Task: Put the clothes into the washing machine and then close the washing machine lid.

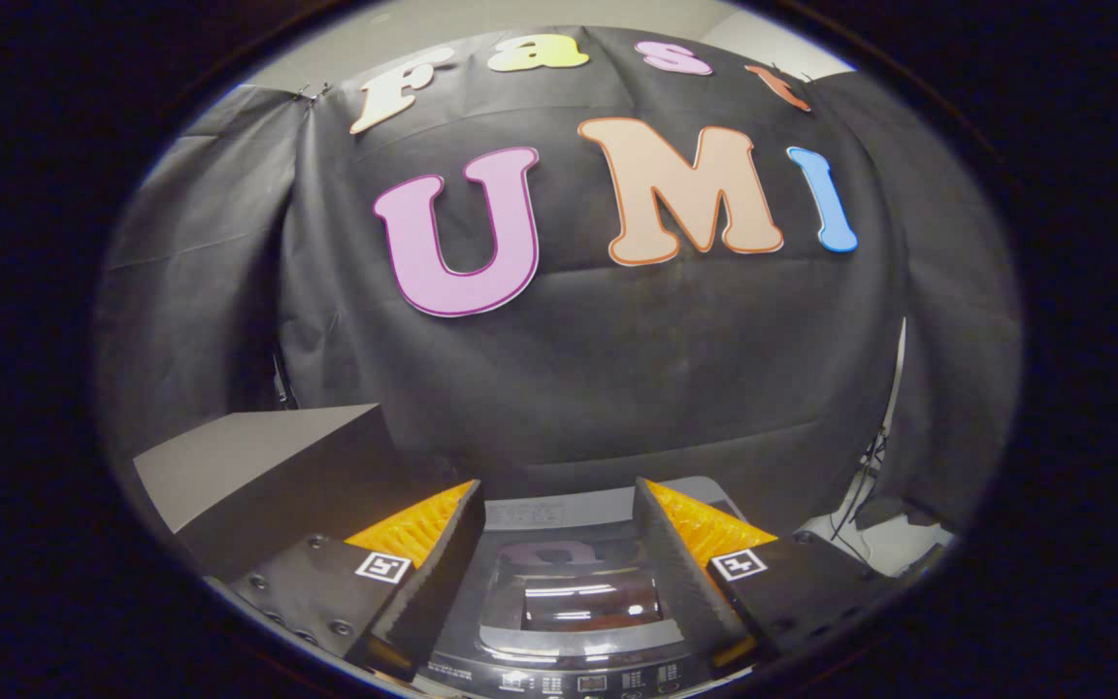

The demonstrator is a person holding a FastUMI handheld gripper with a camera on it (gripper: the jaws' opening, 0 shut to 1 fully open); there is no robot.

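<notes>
A: Tongs?
B: Released. Gripper (557, 487) spread wide, nothing between the fingers (433, 573), hovering above the washing machine (520, 670).
A: And the machine itself?
B: Directly below, framed between the two fingers, control panel (578, 682) nearest, lid (583, 602) just beyond it. Looks to lie flat and shut, though hard to say for sure from this steep angle.
A: Risks?
B: Likely a slip on that lid. Glossy dark window, smooth and hard, mirroring the ceiling lights; little for ribbed pads to bite on. Safer to hook the curved grey rim than to pinch the glass.
A: Anything else?
B: Could clip the grey block (258, 456) just left of the left finger when swinging aside for the clothes. Sharp-edged, matte, boxy. Also loose cables (860, 495) off to the right, against the draped black cloth (617, 369); easy to snag.
A: And on closing?
B: Could trap soft fabric under the rim if dropped in carelessly, leaving the lid propped. Could also slam if let go too high.
A: Textures overall?
B: Hard plastic casing, slick window, limp creased cloth behind.
</notes>
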